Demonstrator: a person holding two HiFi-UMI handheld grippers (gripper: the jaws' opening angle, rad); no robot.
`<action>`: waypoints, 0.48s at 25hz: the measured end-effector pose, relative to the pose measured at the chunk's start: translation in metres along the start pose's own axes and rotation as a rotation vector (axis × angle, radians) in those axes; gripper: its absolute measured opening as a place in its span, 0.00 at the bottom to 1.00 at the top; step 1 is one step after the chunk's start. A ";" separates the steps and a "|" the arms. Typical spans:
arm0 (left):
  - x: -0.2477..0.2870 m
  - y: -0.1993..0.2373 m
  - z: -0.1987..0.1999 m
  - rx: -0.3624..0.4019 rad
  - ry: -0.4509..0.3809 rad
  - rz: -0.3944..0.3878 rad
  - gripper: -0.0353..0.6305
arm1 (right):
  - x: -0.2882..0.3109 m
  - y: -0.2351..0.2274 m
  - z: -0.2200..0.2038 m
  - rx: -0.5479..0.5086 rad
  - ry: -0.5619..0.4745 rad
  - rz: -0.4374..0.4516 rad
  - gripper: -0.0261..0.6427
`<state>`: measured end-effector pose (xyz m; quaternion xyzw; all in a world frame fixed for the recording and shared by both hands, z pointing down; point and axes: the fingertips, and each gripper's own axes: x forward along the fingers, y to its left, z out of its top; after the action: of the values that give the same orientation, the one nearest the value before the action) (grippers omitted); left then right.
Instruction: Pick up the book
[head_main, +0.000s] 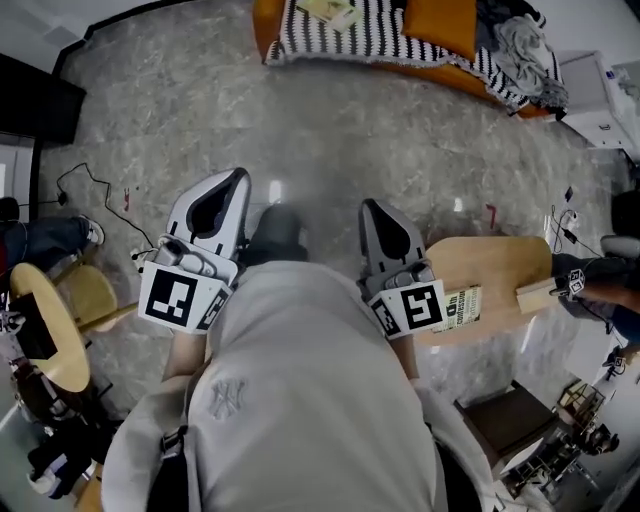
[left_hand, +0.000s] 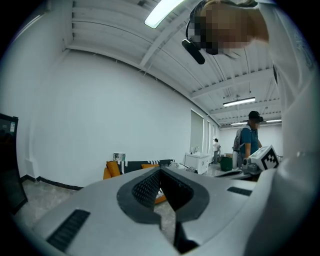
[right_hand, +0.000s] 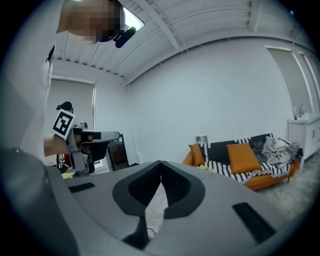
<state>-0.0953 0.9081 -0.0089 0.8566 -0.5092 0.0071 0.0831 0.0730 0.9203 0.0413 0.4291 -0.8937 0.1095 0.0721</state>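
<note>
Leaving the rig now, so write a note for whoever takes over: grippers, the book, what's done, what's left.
Left gripper: shut, empty, held out over the floor.
Right gripper: shut, empty, next to the wooden table.
Book: lies flat on that table, just right of the right gripper in the head view, untouched.
Done: nothing yet.
Left: open a gripper, probably the right one as it is nearer, close it on the book and lift.
</note>
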 end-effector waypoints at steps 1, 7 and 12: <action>0.003 0.006 0.001 -0.002 -0.001 0.009 0.07 | 0.003 -0.004 0.001 0.008 0.000 -0.003 0.06; 0.027 0.059 -0.001 -0.007 0.023 0.064 0.07 | 0.037 -0.021 -0.003 0.041 0.053 -0.011 0.06; 0.072 0.102 0.012 -0.011 0.022 0.062 0.07 | 0.085 -0.051 0.014 0.043 0.053 -0.045 0.06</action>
<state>-0.1506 0.7955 0.0002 0.8398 -0.5347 0.0163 0.0931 0.0596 0.8221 0.0530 0.4474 -0.8791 0.1384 0.0889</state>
